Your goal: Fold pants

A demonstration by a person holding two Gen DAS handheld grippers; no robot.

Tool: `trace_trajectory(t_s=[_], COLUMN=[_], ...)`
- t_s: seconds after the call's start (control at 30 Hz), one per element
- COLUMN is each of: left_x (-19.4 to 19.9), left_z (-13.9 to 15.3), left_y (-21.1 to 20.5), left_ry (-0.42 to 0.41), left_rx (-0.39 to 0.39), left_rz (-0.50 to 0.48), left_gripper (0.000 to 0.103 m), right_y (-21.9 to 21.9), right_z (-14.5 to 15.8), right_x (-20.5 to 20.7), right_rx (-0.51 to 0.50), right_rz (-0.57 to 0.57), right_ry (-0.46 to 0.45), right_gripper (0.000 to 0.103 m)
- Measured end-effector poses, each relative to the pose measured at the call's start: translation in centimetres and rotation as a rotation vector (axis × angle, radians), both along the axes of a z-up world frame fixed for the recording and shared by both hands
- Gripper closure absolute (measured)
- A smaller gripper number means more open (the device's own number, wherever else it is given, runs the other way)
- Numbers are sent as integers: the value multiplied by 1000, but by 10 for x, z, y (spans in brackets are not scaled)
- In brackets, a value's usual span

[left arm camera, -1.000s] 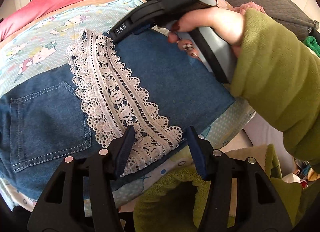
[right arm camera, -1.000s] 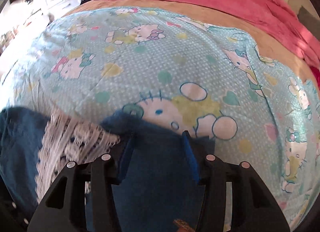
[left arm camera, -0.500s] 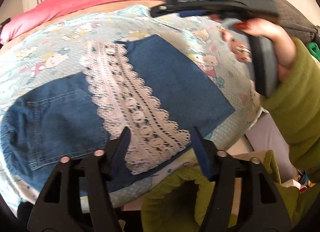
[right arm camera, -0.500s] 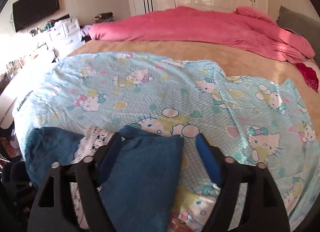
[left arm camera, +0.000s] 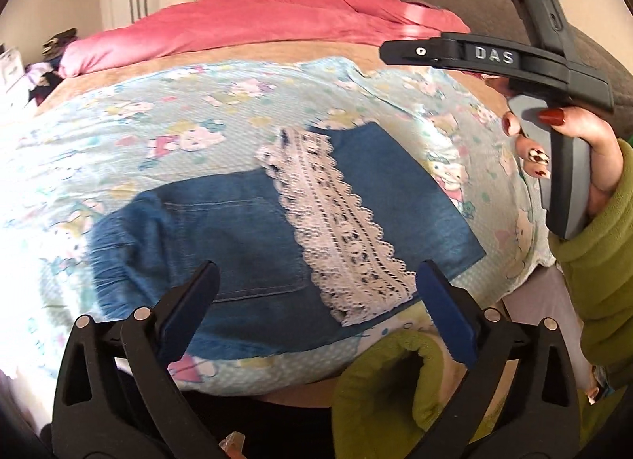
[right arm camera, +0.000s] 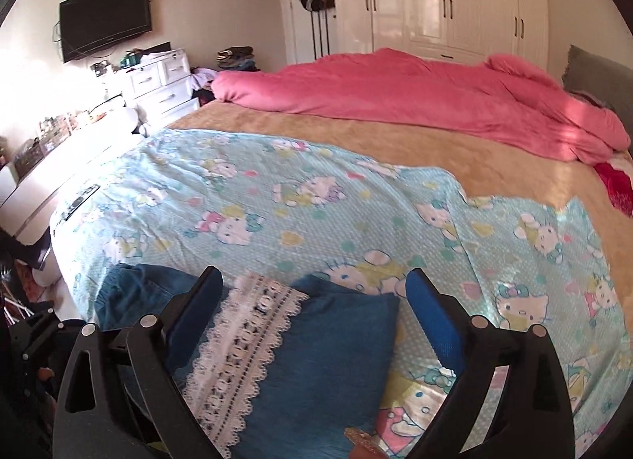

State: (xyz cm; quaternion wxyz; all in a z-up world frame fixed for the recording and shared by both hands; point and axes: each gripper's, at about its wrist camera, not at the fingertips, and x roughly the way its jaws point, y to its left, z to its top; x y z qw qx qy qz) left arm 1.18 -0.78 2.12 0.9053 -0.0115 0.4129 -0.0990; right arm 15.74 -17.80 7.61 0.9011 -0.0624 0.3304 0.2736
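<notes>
The bed [right arm camera: 395, 142] carries a pink duvet [right arm camera: 395, 91] along its far side and a pale blue cartoon-cat sheet [right arm camera: 277, 198] over the near half. On that sheet, close to the near edge, lie the pants [left arm camera: 245, 237]: blue denim, folded into a flat oblong. In my left wrist view its long axis runs left to right across the sheet, parallel to the bed's near edge. A back pocket [left arm camera: 237, 245] faces up on the left part. A white lace band [left arm camera: 340, 229] crosses the denim slantwise, and a plain denim panel lies to its right.

My left gripper [left arm camera: 316, 296] is above the pants, jaws just spread wide, nothing between the pads. My right gripper [right arm camera: 314, 300] likewise has just spread wide and grips nothing. Its side reads "DAS" [left arm camera: 493, 54] in raised letters.
</notes>
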Motion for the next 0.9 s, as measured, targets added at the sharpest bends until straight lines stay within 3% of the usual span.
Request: trace_trajectory(t_s=[0.47,0.77,0.9], left_x=[-17,-18,-16], left_z=[3,-8,-20], left_y=[45,71,103], left_ry=[1,36,77], left_rx=[-63,-116,-166], left_rz=[102,151,238], left_gripper=[10,10,10], right_y=[68,111,130], right_z=[23,11,-5], right_x=[-21,-23,-20], right_rx=[-45,-99,-129], right_rz=[151,238,303], right_ry=[-23,29,82], right_gripper=[10,10,10])
